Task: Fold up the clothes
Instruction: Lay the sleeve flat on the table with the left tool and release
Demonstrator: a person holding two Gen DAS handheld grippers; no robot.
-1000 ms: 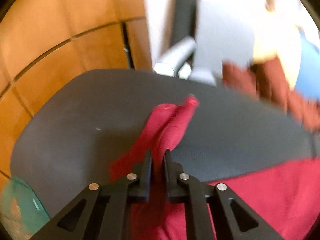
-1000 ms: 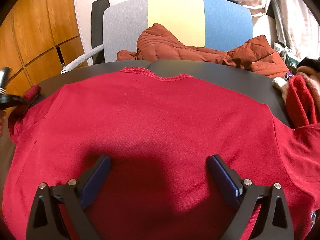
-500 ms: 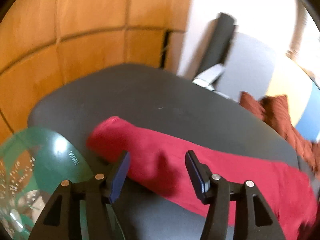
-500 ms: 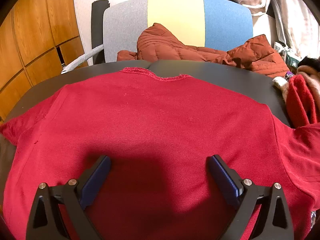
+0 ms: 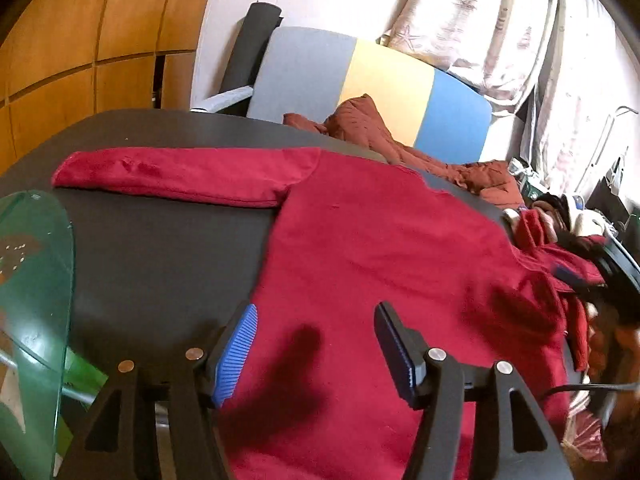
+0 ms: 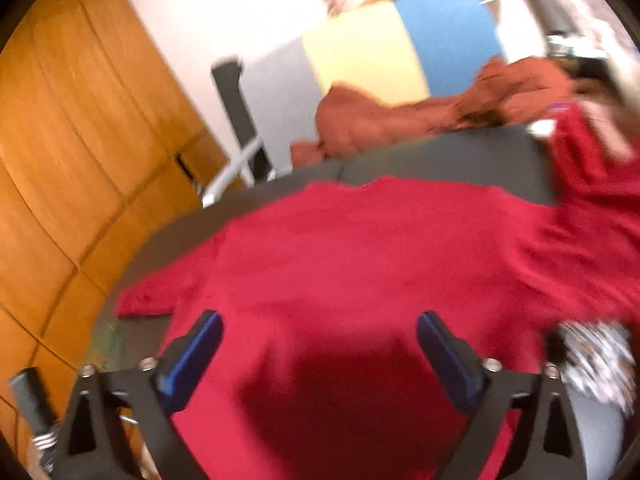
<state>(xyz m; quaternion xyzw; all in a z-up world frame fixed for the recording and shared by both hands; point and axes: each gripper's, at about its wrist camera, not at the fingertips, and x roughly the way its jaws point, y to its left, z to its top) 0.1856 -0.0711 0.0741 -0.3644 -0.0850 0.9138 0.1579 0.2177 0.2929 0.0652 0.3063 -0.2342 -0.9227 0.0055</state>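
A red long-sleeved shirt (image 5: 384, 248) lies flat on the dark round table (image 5: 160, 248). Its left sleeve (image 5: 180, 176) is stretched straight out to the left. My left gripper (image 5: 316, 340) is open and empty, hovering over the shirt's lower left part. In the right wrist view the same shirt (image 6: 360, 260) fills the middle, blurred by motion. My right gripper (image 6: 320, 352) is open and empty above the shirt's lower middle. The shirt's right sleeve (image 6: 592, 216) bunches up at the table's right edge.
A rust-brown jacket (image 5: 400, 140) lies on a grey, yellow and blue chair (image 5: 360, 76) behind the table. A pile of clothes (image 5: 560, 232) sits at the right. A green glass surface (image 5: 32, 280) is at the left. Wooden panels (image 6: 80, 140) line the left wall.
My left gripper let go of the left sleeve, opened, and drew back toward the shirt's body; the sleeve now lies flat. My right gripper tilted and swung, staying open.
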